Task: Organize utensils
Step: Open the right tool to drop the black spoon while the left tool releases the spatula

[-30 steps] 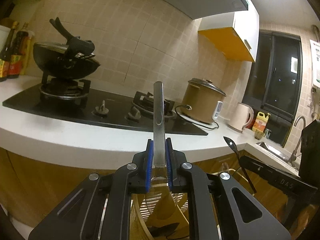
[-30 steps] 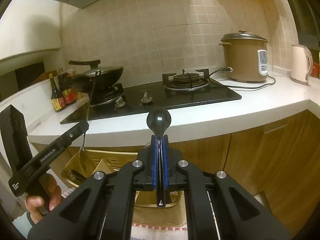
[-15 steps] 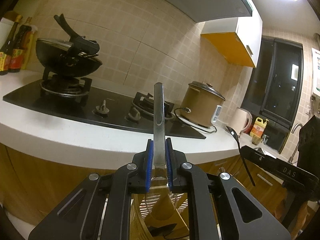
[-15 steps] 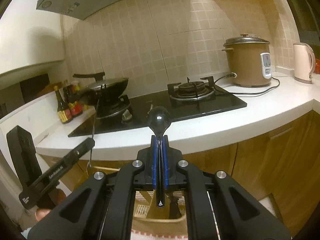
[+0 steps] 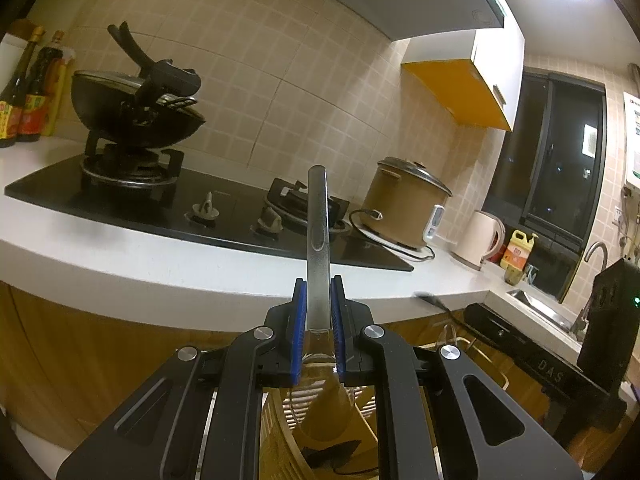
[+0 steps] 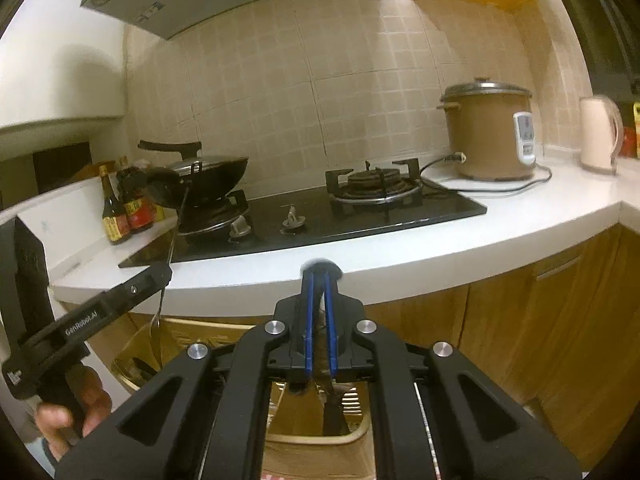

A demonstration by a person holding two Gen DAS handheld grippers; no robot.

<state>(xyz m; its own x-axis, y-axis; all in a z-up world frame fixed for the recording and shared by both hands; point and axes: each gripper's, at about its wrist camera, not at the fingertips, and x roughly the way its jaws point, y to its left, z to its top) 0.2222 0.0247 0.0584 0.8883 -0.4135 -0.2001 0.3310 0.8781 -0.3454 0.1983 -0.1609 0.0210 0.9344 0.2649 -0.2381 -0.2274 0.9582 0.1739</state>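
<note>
holding a utensil apiece, both grippers hung in front of the counter (image 5: 168, 280) with nothing yet put down. the left gripper (image 5: 318, 320) pinched a clear spoon (image 5: 318, 216) by its neck, handle pointing up and away, bowl hanging below the pads over a wooden basket (image 5: 280, 432) low in the near view. a dark utensil already lay at that basket's bottom, so some sorting seemed done. the right gripper (image 6: 319, 316) was pressed together on a black spoon (image 6: 320, 270), its blurred bowl just past the fingertips, handle running down toward the basket (image 6: 352, 438) below. which compartment either spoon belonged in could not be told. judging from this, both spoons remained to be lowered and released. beyond, the stove, wok (image 5: 132, 112) and rice cooker (image 6: 486, 132) sat well apart on the counter, untouched.
</note>
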